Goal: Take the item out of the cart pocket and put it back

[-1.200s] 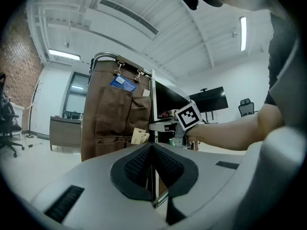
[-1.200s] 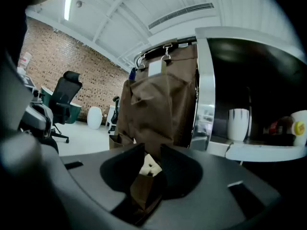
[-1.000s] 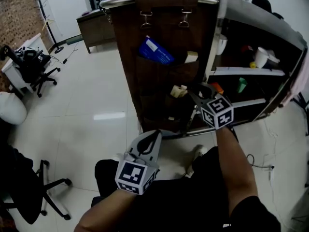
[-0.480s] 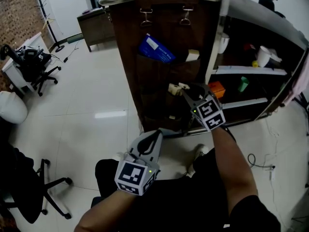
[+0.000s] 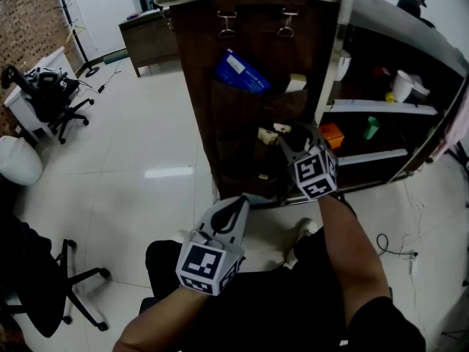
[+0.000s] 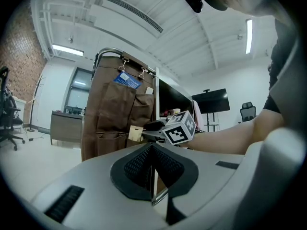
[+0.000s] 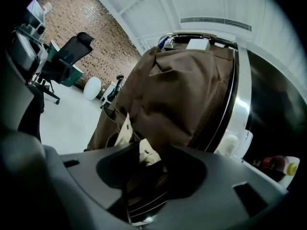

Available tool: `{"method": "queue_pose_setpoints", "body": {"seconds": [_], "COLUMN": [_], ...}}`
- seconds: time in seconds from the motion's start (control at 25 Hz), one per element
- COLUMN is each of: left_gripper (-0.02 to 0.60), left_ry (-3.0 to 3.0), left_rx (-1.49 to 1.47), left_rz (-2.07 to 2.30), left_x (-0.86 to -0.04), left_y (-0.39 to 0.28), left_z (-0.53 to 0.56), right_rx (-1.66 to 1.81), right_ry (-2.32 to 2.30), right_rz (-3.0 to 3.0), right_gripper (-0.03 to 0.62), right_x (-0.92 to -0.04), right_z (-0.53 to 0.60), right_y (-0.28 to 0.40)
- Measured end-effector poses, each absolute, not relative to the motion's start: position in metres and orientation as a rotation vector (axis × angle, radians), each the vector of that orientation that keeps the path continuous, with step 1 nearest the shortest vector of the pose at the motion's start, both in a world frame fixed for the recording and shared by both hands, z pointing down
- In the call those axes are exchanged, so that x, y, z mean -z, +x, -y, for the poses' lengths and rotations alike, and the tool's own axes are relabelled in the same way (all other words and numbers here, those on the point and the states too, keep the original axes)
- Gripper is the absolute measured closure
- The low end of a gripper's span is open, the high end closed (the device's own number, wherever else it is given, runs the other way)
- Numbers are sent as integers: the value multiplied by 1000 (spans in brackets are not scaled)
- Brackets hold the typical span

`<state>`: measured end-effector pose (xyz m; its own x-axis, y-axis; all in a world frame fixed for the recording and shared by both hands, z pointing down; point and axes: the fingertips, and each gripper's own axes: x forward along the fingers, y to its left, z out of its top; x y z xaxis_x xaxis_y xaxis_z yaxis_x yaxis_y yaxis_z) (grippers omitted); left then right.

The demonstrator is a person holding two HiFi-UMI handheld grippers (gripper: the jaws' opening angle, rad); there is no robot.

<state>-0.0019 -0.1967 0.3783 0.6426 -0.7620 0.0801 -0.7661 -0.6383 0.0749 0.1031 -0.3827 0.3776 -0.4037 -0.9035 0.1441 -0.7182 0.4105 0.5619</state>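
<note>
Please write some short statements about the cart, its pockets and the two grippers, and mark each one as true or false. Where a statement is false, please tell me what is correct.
1. The left gripper has its jaws together, with nothing between them. True.
2. The right gripper grips the blue packet. False: the packet sits in an upper pocket. This gripper's jaws have just been opening and stand apart at a lower pocket, with a cream sachet between them.
3. The brown organiser hangs from two metal clips. True.
4. The green cup stands on the floor. False: it stands on a cart shelf.
</note>
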Motion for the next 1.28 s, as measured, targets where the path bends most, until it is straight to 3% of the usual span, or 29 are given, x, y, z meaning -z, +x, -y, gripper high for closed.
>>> {"method": "queue_pose_setpoints", "body": {"seconds": [0.36,0.52,0.8,0.96,1.28], "left_gripper": [581,581,581,581,581], "left_ry": [2753,2752,2759,2756,2732], "left_rx": [-66,-76,-69,-64,-60], "left_rz": [1274,1277,1279,1277,1279], "left_x": [-381,-381,-380,-380,-377], "left_y": [2,3,2,1,-2], "left_z": [194,194,196,197,197], "right_rx": [475,271,97,48,35], "right_ry": [1307,1250,1169,1126,1178], "right_rz": [2268,2410,2556,2612,2619], "right_gripper": [433,437,399,474,548], "right_x": [-388,-391,-395,-396,-389], "right_z": [388,388,392,393,390], "right_y": [87,79,63,55,61]}}
